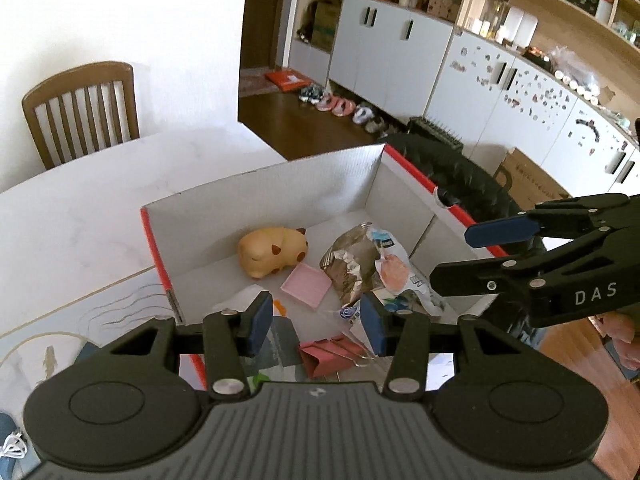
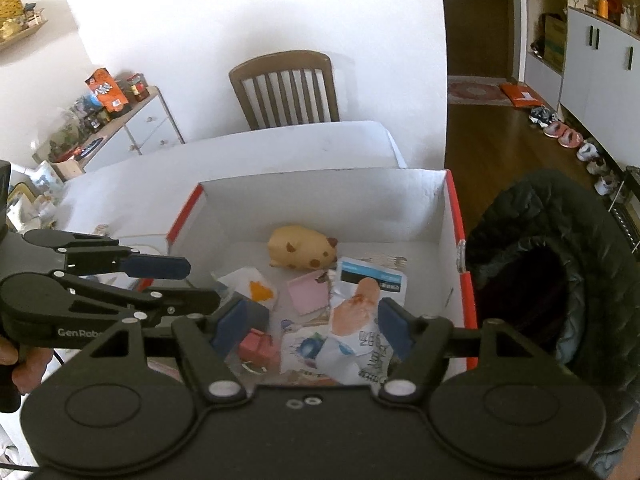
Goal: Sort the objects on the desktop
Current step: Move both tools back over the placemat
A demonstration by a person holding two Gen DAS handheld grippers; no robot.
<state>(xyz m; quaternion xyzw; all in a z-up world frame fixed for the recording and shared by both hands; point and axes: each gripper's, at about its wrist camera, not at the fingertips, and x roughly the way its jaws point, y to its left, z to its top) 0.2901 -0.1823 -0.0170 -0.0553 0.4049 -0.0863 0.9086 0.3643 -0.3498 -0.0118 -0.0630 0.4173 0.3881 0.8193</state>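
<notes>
A white cardboard box with red outer sides sits on the table. In it lie a yellow plush animal, a pink note pad, crumpled silver foil, a printed snack packet, a pink binder clip and a stained white tissue. My left gripper hovers open over the box's near left side, holding nothing. My right gripper stands open above the snack packet, its pads clear of it.
A wooden chair stands behind the white table. A black padded jacket hangs just right of the box. A low cabinet with jars and packets is at the far left. Shoes line the floor by white cupboards.
</notes>
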